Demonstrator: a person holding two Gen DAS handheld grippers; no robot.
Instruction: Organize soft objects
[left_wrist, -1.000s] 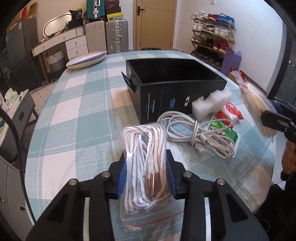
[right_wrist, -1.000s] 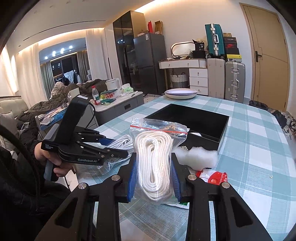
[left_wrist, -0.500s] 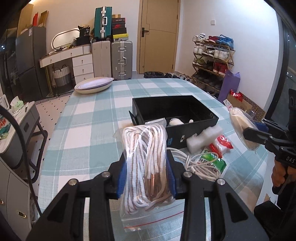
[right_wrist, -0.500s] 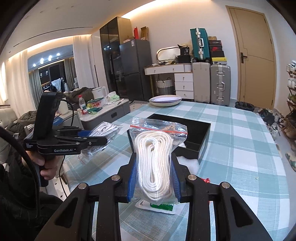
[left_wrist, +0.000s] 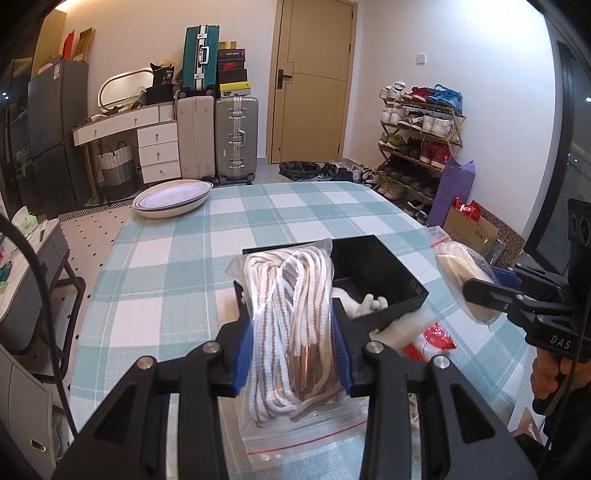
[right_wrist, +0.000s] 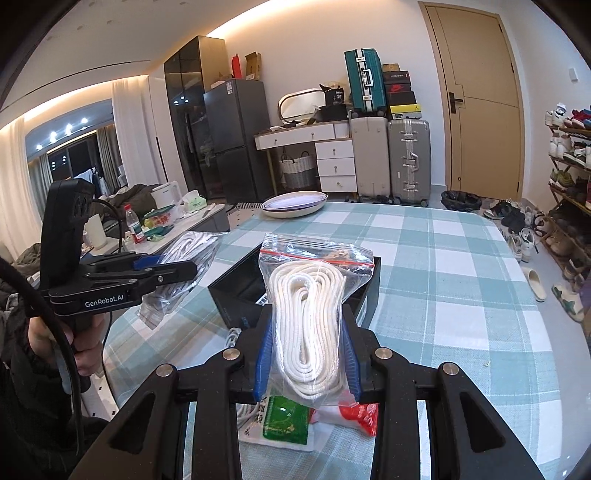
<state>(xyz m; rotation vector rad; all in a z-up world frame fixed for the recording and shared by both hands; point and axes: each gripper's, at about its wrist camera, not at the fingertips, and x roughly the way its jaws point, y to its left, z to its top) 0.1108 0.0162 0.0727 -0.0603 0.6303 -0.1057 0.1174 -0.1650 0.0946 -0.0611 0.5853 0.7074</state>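
Note:
My left gripper (left_wrist: 293, 350) is shut on a clear zip bag of white and brown striped laces (left_wrist: 291, 325), held above the table. It also shows at the left of the right wrist view (right_wrist: 177, 271). My right gripper (right_wrist: 306, 354) is shut on a clear zip bag of white rope (right_wrist: 308, 328), also held up; it shows at the right of the left wrist view (left_wrist: 469, 288). A black open box (left_wrist: 384, 280) sits on the checked tablecloth behind both bags, with white soft pieces (left_wrist: 369, 304) inside.
Red and green packets (right_wrist: 295, 417), a white cable (right_wrist: 236, 336) and white foam (left_wrist: 402, 328) lie in front of the box. A stack of shallow bowls (left_wrist: 171, 197) stands at the table's far left. Suitcases, drawers and a shoe rack line the walls.
Both grippers have risen with their bags; the views tilted up from the table. The box and the loose items now sit lower and partly hidden behind the bags.

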